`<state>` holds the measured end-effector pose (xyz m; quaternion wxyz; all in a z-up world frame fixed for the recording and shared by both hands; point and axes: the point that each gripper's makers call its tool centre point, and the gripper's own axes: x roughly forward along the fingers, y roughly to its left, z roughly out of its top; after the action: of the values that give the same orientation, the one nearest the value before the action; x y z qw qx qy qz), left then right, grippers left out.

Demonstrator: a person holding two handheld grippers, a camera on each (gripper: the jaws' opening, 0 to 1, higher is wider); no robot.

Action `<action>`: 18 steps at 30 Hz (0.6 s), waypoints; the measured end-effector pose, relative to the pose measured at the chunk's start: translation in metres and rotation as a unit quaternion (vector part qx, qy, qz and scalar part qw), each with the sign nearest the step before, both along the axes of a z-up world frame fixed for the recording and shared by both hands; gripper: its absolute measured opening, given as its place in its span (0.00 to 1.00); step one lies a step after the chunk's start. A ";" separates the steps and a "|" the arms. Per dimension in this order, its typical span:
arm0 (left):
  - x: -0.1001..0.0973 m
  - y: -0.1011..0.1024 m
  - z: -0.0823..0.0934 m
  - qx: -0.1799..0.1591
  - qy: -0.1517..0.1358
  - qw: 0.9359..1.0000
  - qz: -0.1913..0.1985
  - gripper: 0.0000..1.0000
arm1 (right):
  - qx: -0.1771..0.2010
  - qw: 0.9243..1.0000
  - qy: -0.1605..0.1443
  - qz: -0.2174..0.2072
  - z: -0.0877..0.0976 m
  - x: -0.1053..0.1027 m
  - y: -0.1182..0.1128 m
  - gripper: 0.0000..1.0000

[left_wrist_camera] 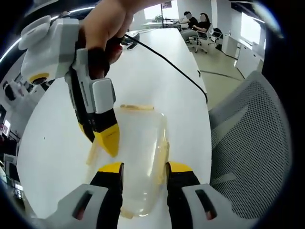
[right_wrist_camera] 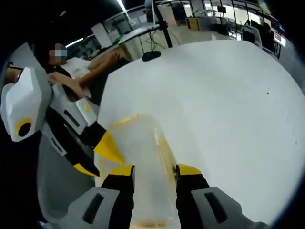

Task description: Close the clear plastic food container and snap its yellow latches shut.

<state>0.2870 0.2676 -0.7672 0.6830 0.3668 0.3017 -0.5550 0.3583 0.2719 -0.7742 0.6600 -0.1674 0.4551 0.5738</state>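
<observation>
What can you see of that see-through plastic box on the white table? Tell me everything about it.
The clear plastic food container is a rounded-cornered box of cloudy transparent plastic with pale yellow latches along its edges. It lies flat on the white table. The left gripper has its jaws open over one end; the right gripper likewise at the other end. Whether the jaws touch it, and whether the latches are snapped, cannot be told.

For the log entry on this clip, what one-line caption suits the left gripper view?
Left gripper straddles a clear container on a white table while the right gripper, held by a hand, reaches its edge.
</observation>
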 end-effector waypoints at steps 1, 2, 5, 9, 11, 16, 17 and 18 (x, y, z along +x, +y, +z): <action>0.000 0.000 0.000 0.001 -0.003 1.000 -0.001 0.35 | 0.000 1.000 0.001 0.000 0.000 -0.001 0.000 0.33; 0.000 0.000 0.000 0.001 -0.005 1.000 -0.001 0.35 | 0.000 1.000 0.002 -0.001 0.000 -0.001 0.000 0.33; -0.001 0.000 -0.001 0.000 -0.010 1.000 -0.003 0.35 | -0.002 1.000 0.008 0.000 0.000 0.000 0.001 0.32; -0.001 0.000 -0.001 -0.002 -0.015 1.000 -0.008 0.35 | -0.003 1.000 0.014 -0.002 -0.001 0.000 0.001 0.32; -0.001 0.000 -0.001 -0.002 -0.017 1.000 -0.013 0.35 | -0.002 1.000 0.014 -0.001 -0.001 0.000 0.001 0.32; -0.001 -0.001 -0.002 0.001 -0.019 1.000 -0.017 0.35 | 0.000 1.000 0.027 -0.007 -0.002 -0.001 0.002 0.33; -0.001 -0.001 -0.002 0.001 -0.021 1.000 -0.018 0.35 | -0.001 1.000 0.028 -0.008 -0.003 -0.001 0.003 0.33; -0.001 0.000 -0.002 0.001 -0.022 1.000 -0.018 0.35 | -0.002 1.000 0.028 -0.006 -0.003 -0.001 0.002 0.33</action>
<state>0.2856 0.2673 -0.7696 0.6792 0.3849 0.2799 -0.5588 0.3573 0.2743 -0.7770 0.6496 -0.1499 0.4758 0.5737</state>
